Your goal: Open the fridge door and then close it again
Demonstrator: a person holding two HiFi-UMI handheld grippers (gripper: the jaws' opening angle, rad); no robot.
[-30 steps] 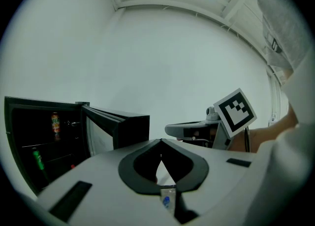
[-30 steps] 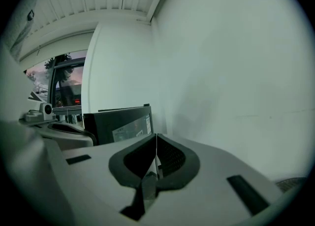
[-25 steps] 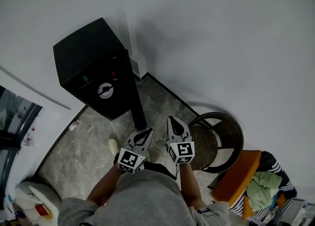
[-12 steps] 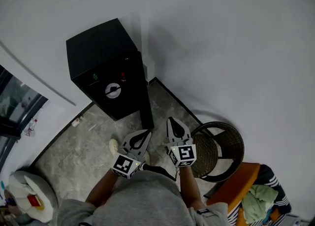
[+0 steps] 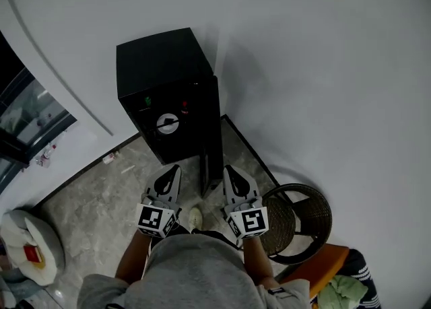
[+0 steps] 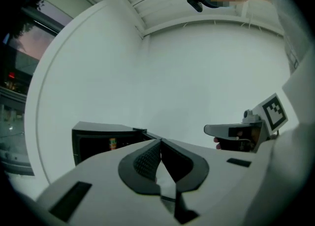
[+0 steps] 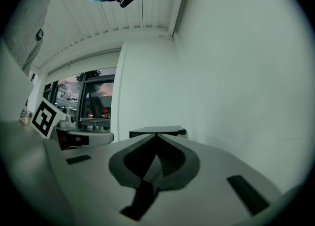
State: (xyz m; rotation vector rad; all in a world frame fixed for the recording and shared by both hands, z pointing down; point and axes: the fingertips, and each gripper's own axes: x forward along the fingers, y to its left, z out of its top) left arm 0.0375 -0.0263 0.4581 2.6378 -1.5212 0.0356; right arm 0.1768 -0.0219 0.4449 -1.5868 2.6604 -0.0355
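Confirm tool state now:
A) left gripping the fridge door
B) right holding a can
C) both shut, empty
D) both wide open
C: the left tool and right tool each show jaws closed together with nothing between them, and the fridge stands untouched beyond their tips.

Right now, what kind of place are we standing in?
Probably a corner of a lounge or living space, though I can't be sure. A small black fridge stands alone on a stone-look floor against a white wall. A round wicker chair sits beside it, and tall windows are on the left.
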